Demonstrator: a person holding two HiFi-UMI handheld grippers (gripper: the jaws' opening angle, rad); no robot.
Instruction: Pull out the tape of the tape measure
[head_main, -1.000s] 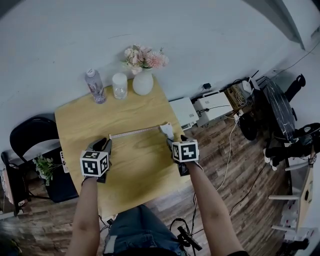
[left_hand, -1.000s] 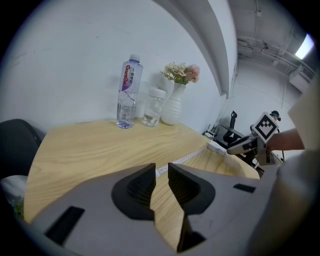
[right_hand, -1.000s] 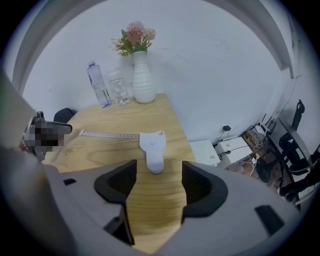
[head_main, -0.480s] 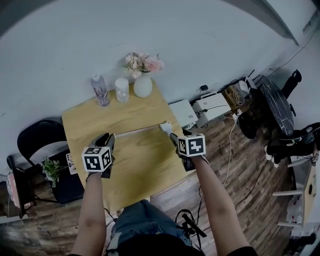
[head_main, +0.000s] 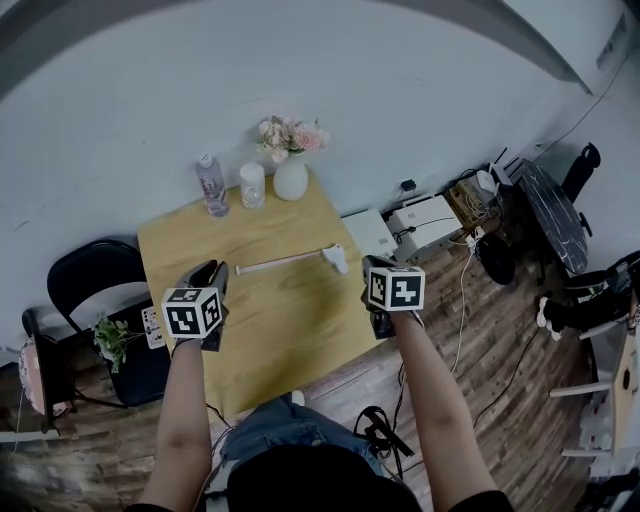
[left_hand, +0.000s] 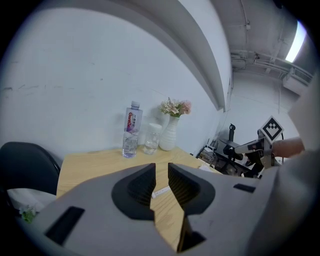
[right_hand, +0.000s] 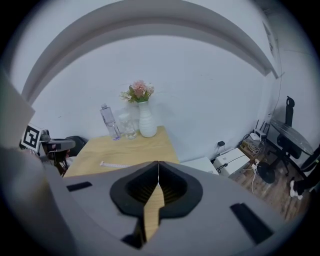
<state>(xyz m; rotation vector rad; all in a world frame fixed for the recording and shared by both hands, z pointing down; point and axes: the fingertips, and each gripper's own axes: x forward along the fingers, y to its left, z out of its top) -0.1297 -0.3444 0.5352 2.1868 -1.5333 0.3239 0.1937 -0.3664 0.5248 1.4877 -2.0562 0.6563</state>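
Tape measure (head_main: 336, 260) flat on table (head_main: 270, 340), twd right-rear part of top. White case at right end, tape (head_main: 283, 263) drawn out leftward in a straight strip across the wood. Touched by neither tool.

Left tool (left_hand: 161, 169) held above table's left side, well apart from tape's free end. Jaws at a narrow gap, nothing btwn them; only a bit of the far-off tape visible through the slit.

Right tool (right_hand: 158, 167) at table's right edge, nearer the person than the case & apart from it. Jaws just closed, now pressed tog., nothing btwn them.

Both marker cubes facing up in head view, arms reaching in from below.

Along table's back edge, in a row: water bottle (head_main: 211, 186), clear cup (head_main: 252, 185), white vase (head_main: 291, 180) w/ pink flowers (head_main: 291, 133).

Black chair (head_main: 88, 272) just beside table's left side. White boxes (head_main: 420, 215) & cables on wood floor (head_main: 500, 340) off to the right.
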